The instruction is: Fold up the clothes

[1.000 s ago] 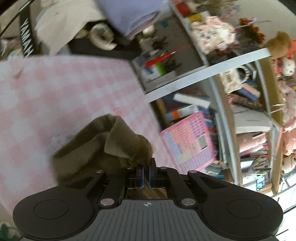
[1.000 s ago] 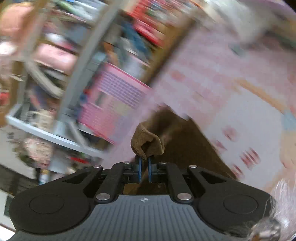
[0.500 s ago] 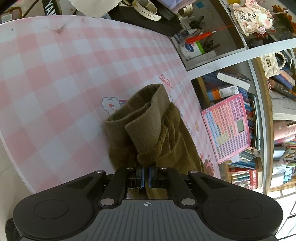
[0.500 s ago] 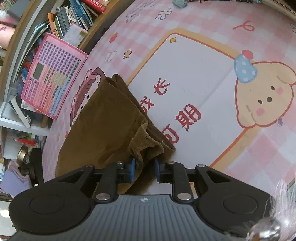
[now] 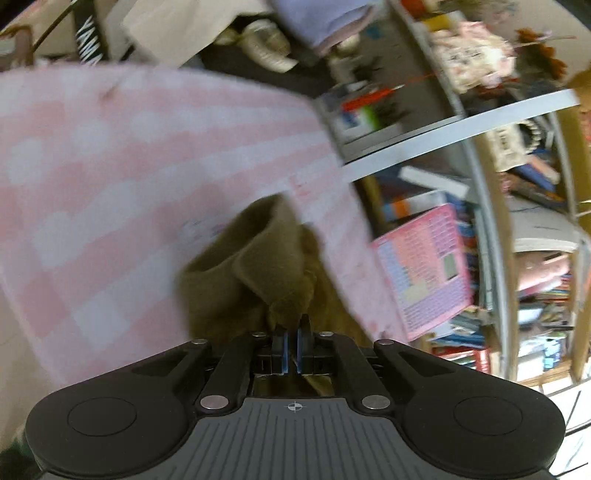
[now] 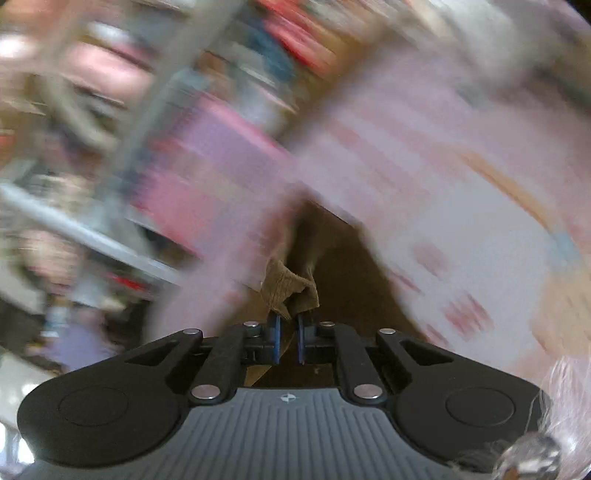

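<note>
A brown corduroy garment (image 5: 258,273) hangs bunched over the pink checked table mat (image 5: 92,177). My left gripper (image 5: 291,332) is shut on a fold of it, with the cloth rising in front of the fingers. In the right wrist view the same garment (image 6: 332,251) stretches away from my right gripper (image 6: 288,325), which is shut on a small corner of the cloth (image 6: 288,288). Both views are blurred by motion, the right one heavily.
Shelves with books and toys (image 5: 517,184) stand beyond the table's edge. A pink toy keyboard (image 5: 424,269) leans by the shelf. Clothes and bags (image 5: 221,29) lie past the table's far end. The mat's printed picture (image 6: 480,240) lies right of the garment.
Both grippers have swung up and away from the table with the garment. The right gripper, slightly open half a second ago, has shut on the corner again. The cloth is lifted off the mat.
</note>
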The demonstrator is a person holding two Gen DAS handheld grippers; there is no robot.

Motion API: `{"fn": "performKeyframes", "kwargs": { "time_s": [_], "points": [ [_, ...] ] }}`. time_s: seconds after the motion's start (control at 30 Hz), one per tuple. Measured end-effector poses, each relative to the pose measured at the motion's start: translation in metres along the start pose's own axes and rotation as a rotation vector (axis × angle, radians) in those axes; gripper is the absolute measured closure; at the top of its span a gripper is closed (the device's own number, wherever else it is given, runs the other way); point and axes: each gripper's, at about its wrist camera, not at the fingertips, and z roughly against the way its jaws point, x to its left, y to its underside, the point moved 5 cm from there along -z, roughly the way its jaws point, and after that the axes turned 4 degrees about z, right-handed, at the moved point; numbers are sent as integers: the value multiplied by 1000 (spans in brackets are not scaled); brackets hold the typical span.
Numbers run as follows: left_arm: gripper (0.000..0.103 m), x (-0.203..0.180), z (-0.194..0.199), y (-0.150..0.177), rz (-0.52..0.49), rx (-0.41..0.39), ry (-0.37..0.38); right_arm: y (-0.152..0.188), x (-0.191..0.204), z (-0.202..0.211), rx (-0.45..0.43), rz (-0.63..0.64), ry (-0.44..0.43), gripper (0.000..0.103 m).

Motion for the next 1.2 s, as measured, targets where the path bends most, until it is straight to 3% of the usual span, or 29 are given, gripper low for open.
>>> {"fn": "performKeyframes", "kwargs": {
  "time_s": [0.07,0.2,0.27,0.37,0.47,0.57,0.67,0.77,0.83,0.93,0.97,1.03,1.13,1.2],
  "points": [
    [100,9,-5,5,6,17,-30,20,-33,-20,101,-60,107,94],
    [99,16,-10,7,27,23,-42,24,-40,-21,90,-77,110,91],
    [98,15,-10,6,17,25,-51,20,-34,-13,60,-37,136,77],
    [96,15,-10,4,12,30,-58,12,-24,-1,14,24,178,67],
    [94,19,-10,5,27,31,-59,4,-15,16,-95,109,345,43],
    [93,23,-12,8,56,26,-63,4,5,18,-172,274,451,43],
    [97,23,-13,10,60,5,-78,19,31,6,-167,393,411,44],
    [101,-6,-9,14,-98,-33,-128,35,57,-6,-159,515,370,44],
    [101,-37,3,19,-256,-80,-88,52,78,-18,-133,636,342,44],
    [100,-53,13,20,-368,-123,-78,75,107,-34,-102,782,285,44],
    [100,-46,10,17,-350,-114,-101,80,114,-38,-86,798,260,44],
    [99,-13,-6,12,-229,-25,-185,91,127,-47,-52,829,211,45],
    [94,7,-9,9,-107,15,-155,100,137,-56,-10,837,173,45],
    [89,7,-6,10,-121,16,-147,104,140,-60,10,840,161,45]
  ]
}}
